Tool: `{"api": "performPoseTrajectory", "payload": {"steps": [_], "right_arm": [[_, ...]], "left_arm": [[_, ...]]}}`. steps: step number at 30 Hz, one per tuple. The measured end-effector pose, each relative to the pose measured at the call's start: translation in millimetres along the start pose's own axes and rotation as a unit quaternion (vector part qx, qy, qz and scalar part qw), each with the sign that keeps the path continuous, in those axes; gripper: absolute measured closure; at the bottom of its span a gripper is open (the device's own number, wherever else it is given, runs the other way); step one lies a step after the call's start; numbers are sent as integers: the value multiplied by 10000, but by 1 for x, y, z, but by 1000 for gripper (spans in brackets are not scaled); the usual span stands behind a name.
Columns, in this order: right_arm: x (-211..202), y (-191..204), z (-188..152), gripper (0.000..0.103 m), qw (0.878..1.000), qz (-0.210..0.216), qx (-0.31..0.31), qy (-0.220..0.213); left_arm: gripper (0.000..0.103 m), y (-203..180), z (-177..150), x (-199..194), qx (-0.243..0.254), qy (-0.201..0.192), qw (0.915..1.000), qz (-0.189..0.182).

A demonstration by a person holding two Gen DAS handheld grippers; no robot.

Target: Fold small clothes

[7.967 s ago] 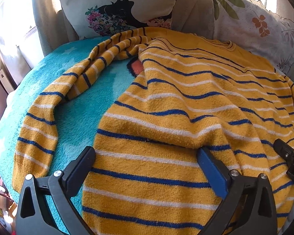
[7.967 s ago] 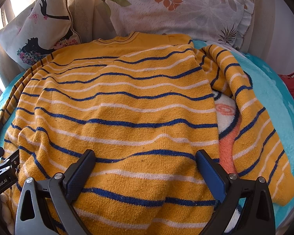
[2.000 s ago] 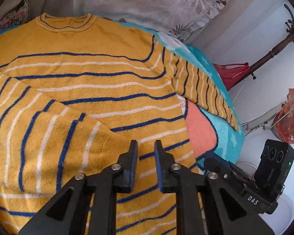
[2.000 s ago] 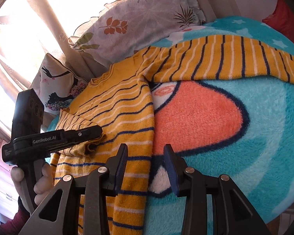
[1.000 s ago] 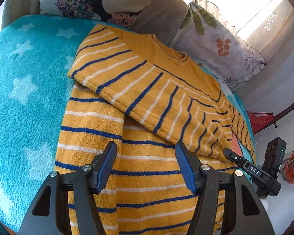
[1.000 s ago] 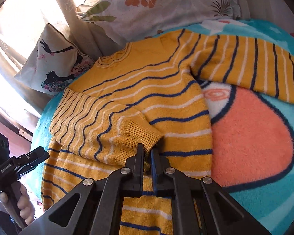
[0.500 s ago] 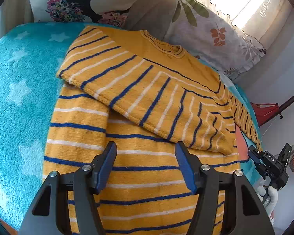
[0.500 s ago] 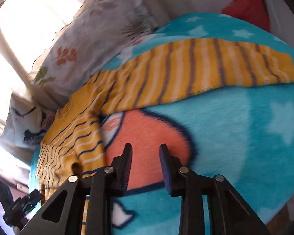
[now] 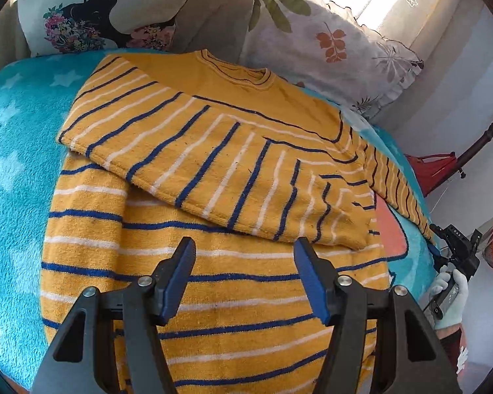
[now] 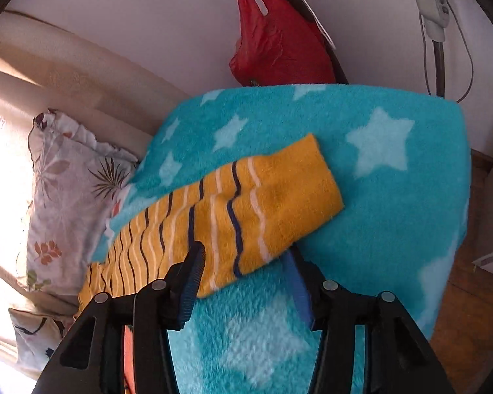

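Note:
A yellow sweater [image 9: 213,279] with blue and white stripes lies flat on a turquoise star blanket [image 9: 13,170]. Its left sleeve [image 9: 213,170] is folded across the chest. My left gripper [image 9: 245,279] is open and empty above the sweater's lower body. The right sleeve [image 10: 246,210] lies stretched out over the blanket [image 10: 394,197]. My right gripper [image 10: 245,275] is open, its fingertips on either side of the sleeve near the cuff. The right gripper also shows at the far right of the left wrist view [image 9: 452,249], held by a gloved hand.
Two patterned pillows [image 9: 328,39] [image 9: 92,16] lean at the head of the bed. A red bag [image 10: 276,42] hangs on a dark stand by the wall. The blanket's edge drops to a wooden floor [image 10: 470,295] on the right.
My right gripper has let go of the folded left sleeve, swung right, opened wider and come down around the right sleeve's cuff end. My left gripper has stayed open over the sweater's body.

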State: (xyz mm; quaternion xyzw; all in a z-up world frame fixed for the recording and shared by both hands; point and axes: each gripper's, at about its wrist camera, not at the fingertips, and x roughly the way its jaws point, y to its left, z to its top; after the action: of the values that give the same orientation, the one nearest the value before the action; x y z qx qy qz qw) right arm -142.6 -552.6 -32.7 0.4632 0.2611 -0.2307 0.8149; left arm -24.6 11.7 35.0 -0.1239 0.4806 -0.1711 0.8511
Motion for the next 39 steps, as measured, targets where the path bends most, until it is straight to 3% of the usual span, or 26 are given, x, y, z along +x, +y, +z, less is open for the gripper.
{"api": "performPoseTrajectory", "payload": {"steps": [2, 4, 5, 7, 12, 15, 19, 24, 30, 34, 39], "right_arm": [[7, -1, 7, 52, 9998, 76, 43, -151], [15, -2, 12, 87, 10000, 77, 5, -55], [18, -1, 12, 96, 9998, 185, 36, 46], [15, 10, 9, 96, 9995, 297, -135, 8], [-8, 88, -15, 96, 9879, 671, -1396, -120], [-13, 144, -40, 96, 9721, 1152, -2043, 66], [-6, 225, -85, 96, 9413, 1733, -2866, 430], [-5, 311, -167, 96, 8879, 2402, -3800, 973], [-5, 366, -291, 96, 8034, 2912, -4867, 1811], [-1, 368, -360, 96, 7439, 2775, -5707, 2096], [1, 354, -421, 92, 6601, 2144, -7030, 1553]], "left_arm": [[42, 2, 0, -4, -28, -43, 10000, -3], [42, 4, 0, -8, -57, -103, 9999, -4], [42, 6, 1, -10, -82, -127, 9999, -2], [42, 11, 2, -13, -168, -161, 9997, -17], [42, 29, 6, -21, -425, -293, 9987, -35], [42, 42, 5, -28, -572, -375, 9977, -19], [42, 60, 4, -41, -744, -514, 9959, 49], [42, 90, -1, -61, -1002, -732, 9921, 159], [42, 136, -7, -77, -1532, -927, 9834, 282], [41, 158, -11, -83, -1742, -988, 9791, 358], [41, 173, -15, -82, -1881, -974, 9768, 317]]}}
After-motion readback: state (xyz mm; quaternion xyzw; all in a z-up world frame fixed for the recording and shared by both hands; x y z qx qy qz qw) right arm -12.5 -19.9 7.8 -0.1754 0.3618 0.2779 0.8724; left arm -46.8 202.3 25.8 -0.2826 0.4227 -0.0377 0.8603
